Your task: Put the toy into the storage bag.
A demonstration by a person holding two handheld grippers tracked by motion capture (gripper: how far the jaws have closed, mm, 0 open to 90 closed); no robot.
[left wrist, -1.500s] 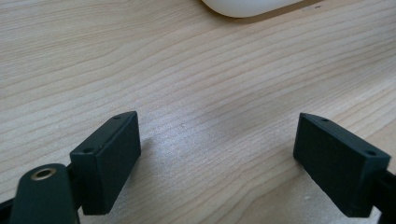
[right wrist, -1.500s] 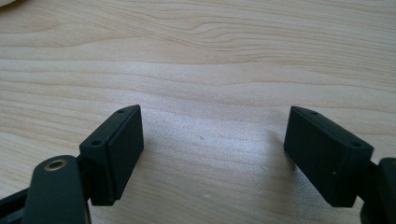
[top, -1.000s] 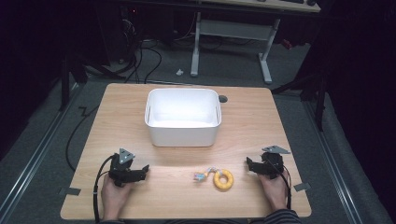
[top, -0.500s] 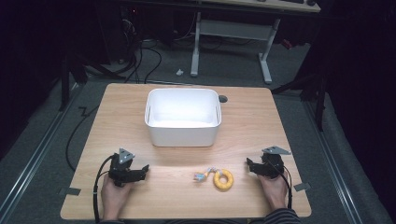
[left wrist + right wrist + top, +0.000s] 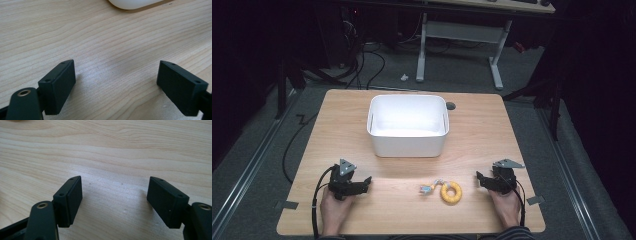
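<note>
The yellow ring (image 5: 451, 192), a smooth doughnut-shaped piece, lies flat on the wooden table (image 5: 492, 130), just beyond the fingertips of the right gripper (image 5: 480, 178). A small blue-grey tag (image 5: 428, 189) trails from the ring away from that gripper, so the pair's long axis runs across the table between the two grippers. The right gripper's jaws have just been closing, yet stand apart with only bare wood between them. The left gripper (image 5: 366, 181) rests well apart from the ring, its jaws wide over pale grained wood. A white plastic bin (image 5: 408, 145) with rounded corners sits ahead of both. Grey floor and dark cables surround the table.
</note>
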